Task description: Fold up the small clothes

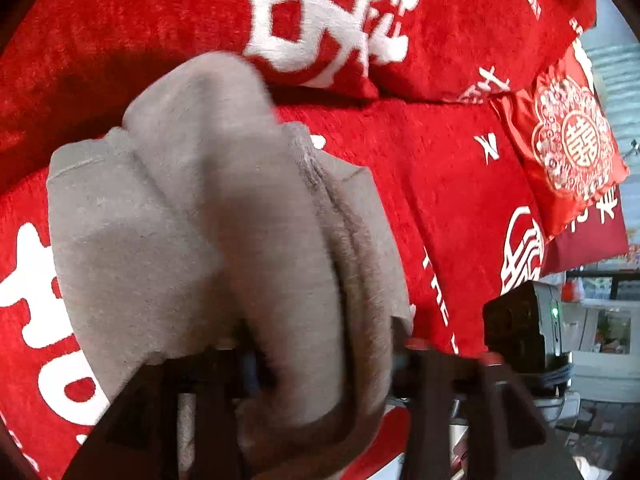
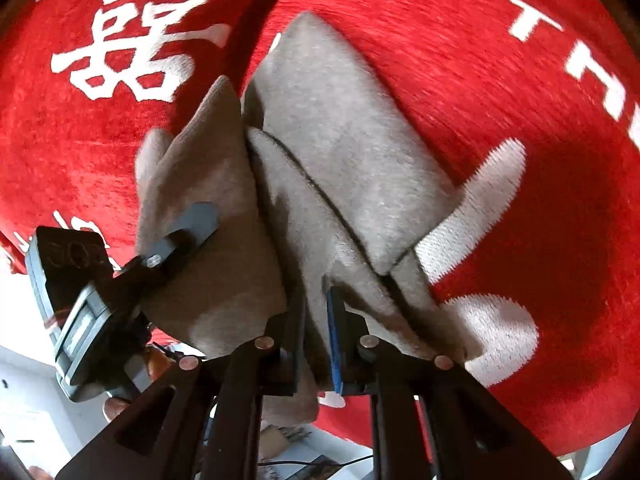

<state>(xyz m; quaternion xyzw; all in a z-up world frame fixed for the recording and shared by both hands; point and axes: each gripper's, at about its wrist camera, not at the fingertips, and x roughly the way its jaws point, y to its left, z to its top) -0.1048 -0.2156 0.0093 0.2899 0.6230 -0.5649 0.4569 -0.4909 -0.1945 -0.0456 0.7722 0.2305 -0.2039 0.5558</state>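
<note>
A small grey-beige fleece garment [image 1: 224,216] hangs bunched over a red blanket with white characters [image 1: 440,184]. My left gripper [image 1: 320,356] is shut on one edge of the garment, whose cloth covers the fingertips. My right gripper [image 2: 318,336] is shut on another edge of the same garment [image 2: 320,152], with folds draping forward from between its blue-padded fingers [image 2: 334,340]. The left gripper also shows in the right wrist view [image 2: 192,228], clamped on the cloth at the left.
A red embroidered cushion [image 1: 568,140] and a second red cushion [image 1: 460,12] lie at the back right. The right gripper's black body [image 1: 520,320] is at the blanket's right edge. Floor and clutter show beyond the blanket edge [image 2: 32,400].
</note>
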